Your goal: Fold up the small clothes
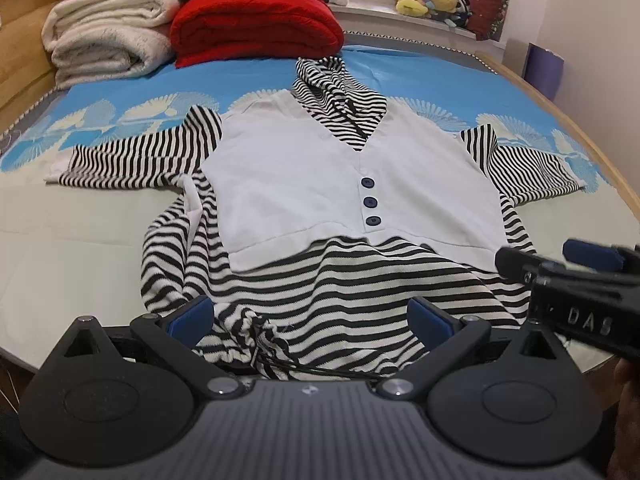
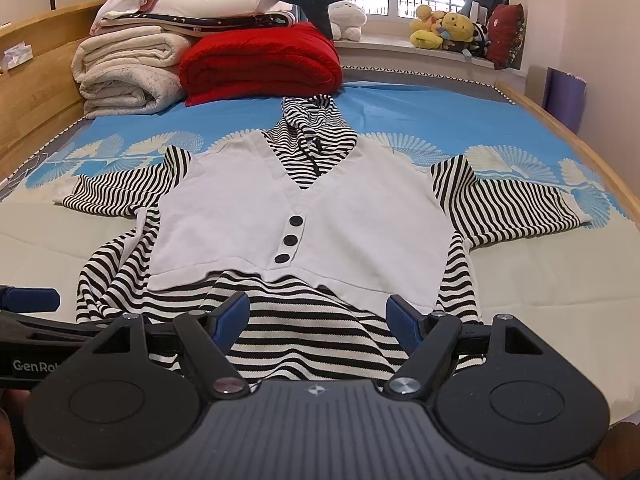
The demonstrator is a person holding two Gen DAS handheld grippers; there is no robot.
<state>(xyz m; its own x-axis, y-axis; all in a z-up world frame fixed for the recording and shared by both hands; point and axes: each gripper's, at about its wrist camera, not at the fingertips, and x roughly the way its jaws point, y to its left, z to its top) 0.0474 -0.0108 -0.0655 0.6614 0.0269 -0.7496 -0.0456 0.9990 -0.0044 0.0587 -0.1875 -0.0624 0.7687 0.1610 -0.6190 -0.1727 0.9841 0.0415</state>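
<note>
Left wrist view. The left gripper (image 1: 310, 314) hovers with its jaws spread wide, holding nothing, over the gathered hem of a striped hooded top (image 1: 320, 280) that lies face up on the bed (image 1: 80, 232), sleeves out to both sides. A white buttoned vest panel (image 1: 300, 184) covers its chest, and a drawstring (image 1: 276, 354) trails from the hem between the blue pads (image 1: 192, 312). Likely fault: the jaws close on the loose cord or on a single layer of the bunched hem, so the fold drags crooked or the vest panel slides off line. The right gripper (image 1: 560, 264) enters at the right edge; its body bears the letters "DAS", the rest cut off. Its blue pad is seen side-on, so its opening cannot be judged here.

Right wrist view. The right gripper (image 2: 318, 316) also stands wide and empty above the top's lower right hem (image 2: 312, 332), near the vest's bottom edge (image 2: 360, 292). Risk here: pinching the vest edge together with the striped layer, which would crease both. The left gripper (image 2: 28, 300) crosses the left edge, marked "GenRo", truncated. Folded blankets (image 2: 256, 60) lie well apart at the bed's head.
</note>
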